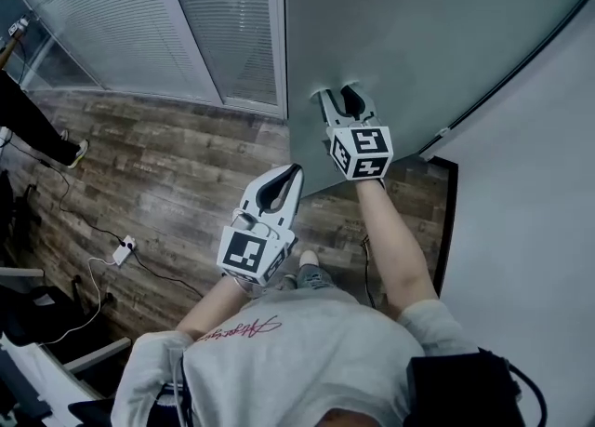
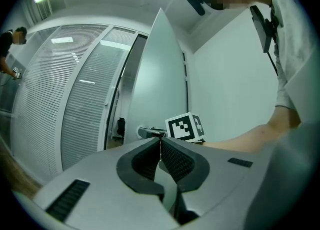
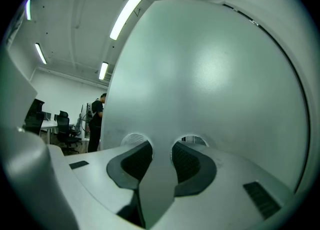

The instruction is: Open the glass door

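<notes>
The frosted glass door stands partly swung open, its edge toward me. My right gripper is up against it, pointing level. In the right gripper view the door's upright handle runs between the pads of the right gripper, which are shut on it. The left gripper view shows the door, a handle stub and the right gripper's marker cube. My left gripper hangs lower left of the right one, apart from the door. Its jaws are shut with nothing between them.
A wall of glass panels with blinds runs left of the door, and a white wall stands to the right. A cable and adapter lie on the wooden floor. Beyond the door a person stands by office chairs.
</notes>
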The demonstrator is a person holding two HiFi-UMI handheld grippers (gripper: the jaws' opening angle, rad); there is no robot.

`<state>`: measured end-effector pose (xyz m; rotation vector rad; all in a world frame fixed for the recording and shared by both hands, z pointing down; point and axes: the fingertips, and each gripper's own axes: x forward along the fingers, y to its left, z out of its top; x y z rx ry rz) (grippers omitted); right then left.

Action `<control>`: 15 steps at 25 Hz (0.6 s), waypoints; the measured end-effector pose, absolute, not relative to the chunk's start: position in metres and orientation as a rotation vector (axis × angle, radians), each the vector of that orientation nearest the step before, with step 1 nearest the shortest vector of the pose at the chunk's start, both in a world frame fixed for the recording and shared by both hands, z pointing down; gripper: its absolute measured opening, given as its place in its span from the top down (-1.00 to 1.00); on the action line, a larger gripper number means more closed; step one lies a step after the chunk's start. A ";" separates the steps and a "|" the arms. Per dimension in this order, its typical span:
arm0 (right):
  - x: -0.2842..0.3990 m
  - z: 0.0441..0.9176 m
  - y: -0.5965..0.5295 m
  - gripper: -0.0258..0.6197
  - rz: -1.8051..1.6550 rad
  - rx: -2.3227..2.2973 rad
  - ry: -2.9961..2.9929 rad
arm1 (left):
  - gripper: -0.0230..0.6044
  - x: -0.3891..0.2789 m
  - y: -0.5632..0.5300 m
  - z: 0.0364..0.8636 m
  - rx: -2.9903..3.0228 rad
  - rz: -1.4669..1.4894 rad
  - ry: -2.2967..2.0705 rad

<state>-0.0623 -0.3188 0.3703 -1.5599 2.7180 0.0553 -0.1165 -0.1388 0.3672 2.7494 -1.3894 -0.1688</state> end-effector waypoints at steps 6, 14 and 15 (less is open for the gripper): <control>-0.046 0.369 -0.279 0.52 0.064 -1.467 2.734 | 0.87 -0.095 -0.102 0.361 2.826 -0.154 -1.250; -0.024 0.372 -0.227 0.51 0.087 -1.349 2.780 | 0.87 -0.060 -0.065 0.360 2.866 -0.111 -1.178; -0.021 0.372 -0.222 0.51 0.088 -1.328 2.783 | 0.87 -0.054 -0.062 0.360 2.879 -0.117 -1.171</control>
